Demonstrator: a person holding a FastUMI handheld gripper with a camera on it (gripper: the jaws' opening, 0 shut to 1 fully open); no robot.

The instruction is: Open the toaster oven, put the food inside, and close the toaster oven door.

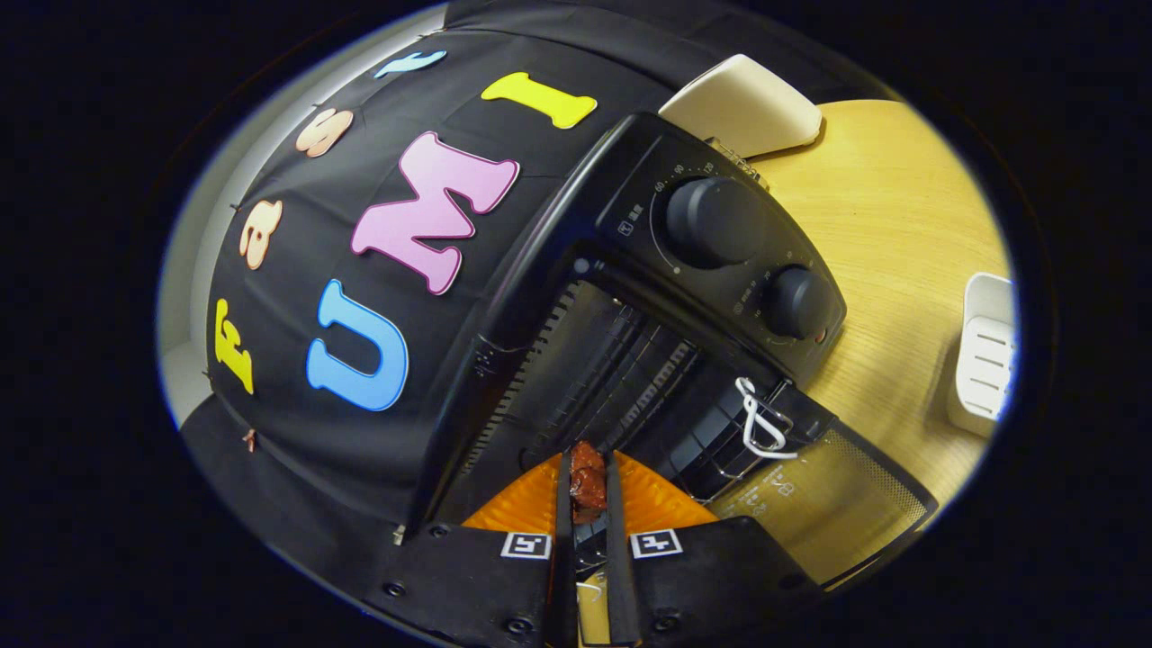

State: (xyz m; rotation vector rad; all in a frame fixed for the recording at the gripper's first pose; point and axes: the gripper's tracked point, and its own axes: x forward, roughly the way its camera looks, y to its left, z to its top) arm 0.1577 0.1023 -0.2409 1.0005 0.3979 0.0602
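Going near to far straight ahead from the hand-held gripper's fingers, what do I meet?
Hand-held gripper shut on the food piece → orange plate → open toaster oven, its wire rack → booth wall.

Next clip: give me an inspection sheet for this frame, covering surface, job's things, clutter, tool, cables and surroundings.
Surface: wooden table, bare around the oven.
Job's things: toaster oven with its door open and lowered; a white hook hangs at the door's edge; two knobs on the panel; dark red food pinched between the tool's fingers, at the oven's mouth, over an orange plate.
Clutter: white rack beside the oven; cream object behind it.
Tool: tool shut on the food.
Cables: nothing seen.
Surroundings: black cloth wall.
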